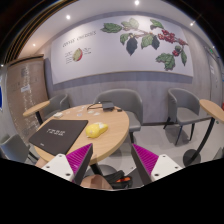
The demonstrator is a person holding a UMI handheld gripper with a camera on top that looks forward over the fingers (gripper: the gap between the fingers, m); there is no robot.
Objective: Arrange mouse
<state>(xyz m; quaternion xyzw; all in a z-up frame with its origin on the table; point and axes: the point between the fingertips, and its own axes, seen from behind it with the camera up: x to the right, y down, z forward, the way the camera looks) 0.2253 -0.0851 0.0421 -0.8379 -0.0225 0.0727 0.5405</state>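
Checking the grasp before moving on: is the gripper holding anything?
No: the gripper is open, with nothing between its pink pads.

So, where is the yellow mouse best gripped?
Probably across its two longer sides, coming from above: the yellow mouse lies flat on the round table, beside the black mouse pad. The gripper is open, the mouse well beyond its jaws.
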